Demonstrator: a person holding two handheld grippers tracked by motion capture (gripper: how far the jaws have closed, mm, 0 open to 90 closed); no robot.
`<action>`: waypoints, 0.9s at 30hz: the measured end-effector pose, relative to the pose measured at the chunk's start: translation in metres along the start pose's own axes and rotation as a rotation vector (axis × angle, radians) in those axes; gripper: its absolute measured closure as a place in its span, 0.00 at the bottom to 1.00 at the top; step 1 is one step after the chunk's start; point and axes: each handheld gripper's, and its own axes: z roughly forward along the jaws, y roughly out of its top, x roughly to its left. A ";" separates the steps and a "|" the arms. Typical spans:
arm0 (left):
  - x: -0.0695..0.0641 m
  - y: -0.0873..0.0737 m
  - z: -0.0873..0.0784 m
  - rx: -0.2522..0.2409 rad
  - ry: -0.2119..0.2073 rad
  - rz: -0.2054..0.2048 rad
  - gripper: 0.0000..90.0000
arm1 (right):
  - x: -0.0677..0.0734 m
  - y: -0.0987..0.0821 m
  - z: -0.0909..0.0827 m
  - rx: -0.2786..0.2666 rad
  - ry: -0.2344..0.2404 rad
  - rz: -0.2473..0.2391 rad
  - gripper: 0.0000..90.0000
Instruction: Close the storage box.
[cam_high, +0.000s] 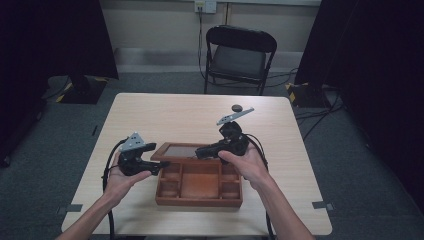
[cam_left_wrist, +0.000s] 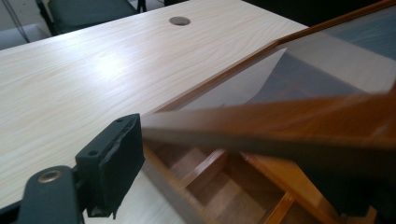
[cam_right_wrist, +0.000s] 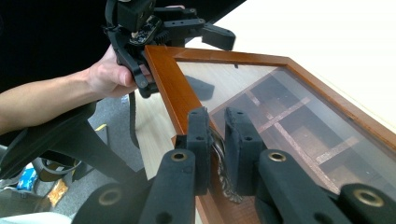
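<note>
A brown wooden box with several compartments sits at the near middle of the table. Its glass-paned lid is lifted and tilted over the box. My right gripper is shut on the small metal clasp at the lid's front rail; in the high view it reaches in from the right. My left gripper is at the box's left side. Its jaws stand wide apart around the lid's corner, one pad against the frame, the other low and blurred at the right.
A small dark round spot lies on the far part of the pale wooden table. A black folding chair stands behind the table. Cables trail from both grippers toward the near edge. Dark curtains flank the room.
</note>
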 end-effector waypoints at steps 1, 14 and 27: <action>0.002 -0.001 -0.002 0.003 0.002 -0.013 0.18 | 0.000 0.000 0.000 0.002 0.001 -0.002 0.90; 0.020 -0.007 -0.006 0.040 0.048 -0.011 0.18 | 0.006 -0.007 0.000 0.021 -0.028 -0.025 0.90; 0.044 -0.015 -0.011 0.051 0.103 -0.067 0.19 | 0.007 -0.018 0.000 0.053 -0.039 -0.028 0.90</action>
